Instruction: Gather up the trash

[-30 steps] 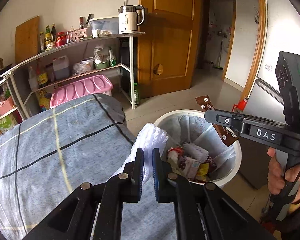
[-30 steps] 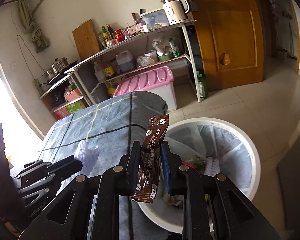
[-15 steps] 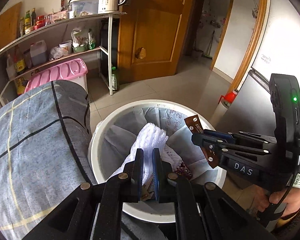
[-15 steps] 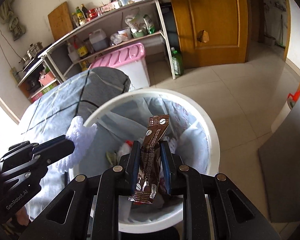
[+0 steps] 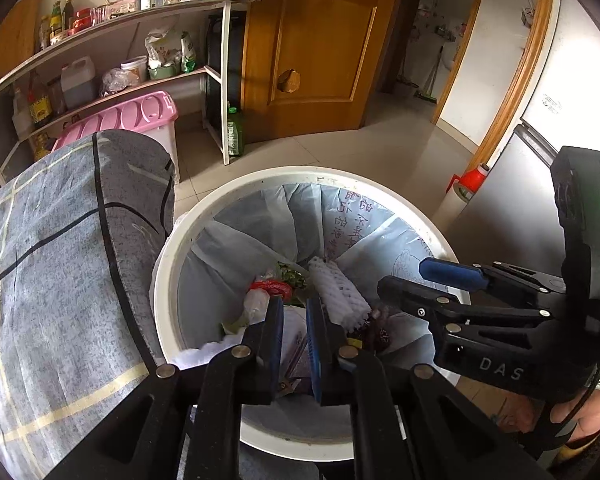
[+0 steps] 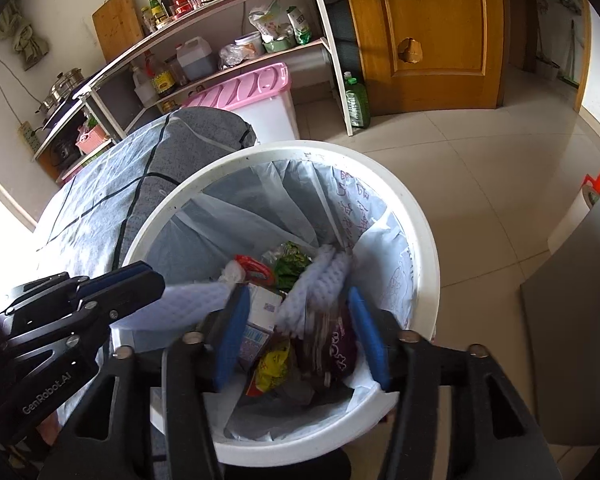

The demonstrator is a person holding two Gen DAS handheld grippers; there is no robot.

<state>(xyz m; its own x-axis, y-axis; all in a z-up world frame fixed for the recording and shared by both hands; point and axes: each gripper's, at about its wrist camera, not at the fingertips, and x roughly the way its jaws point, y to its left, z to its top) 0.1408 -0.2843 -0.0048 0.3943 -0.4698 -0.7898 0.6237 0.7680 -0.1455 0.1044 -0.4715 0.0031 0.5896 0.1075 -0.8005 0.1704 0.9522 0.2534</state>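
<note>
A white round trash bin (image 5: 172,264) (image 6: 428,240) with a pale plastic liner stands on the floor beside the table. It holds several wrappers. The white foam net (image 5: 338,294) (image 6: 320,280) lies in it, blurred in the right wrist view. A brown wrapper (image 6: 332,344) lies among the trash. My left gripper (image 5: 294,312) is open and empty over the bin; it also shows in the right wrist view (image 6: 140,280). My right gripper (image 6: 296,316) is open wide and empty over the bin; it also shows in the left wrist view (image 5: 412,276).
A table with a grey checked cloth (image 5: 52,264) touches the bin's left side. A pink-lidded box (image 5: 120,120), a shelf rack (image 5: 112,60) with bottles, a wooden door (image 5: 316,48) and a green bottle (image 6: 356,100) stand behind. A grey cabinet (image 5: 512,184) is at right.
Both grippers have opened over the bin. The foam net has left the left gripper and the brown wrapper has left the right gripper; both are now in the bin.
</note>
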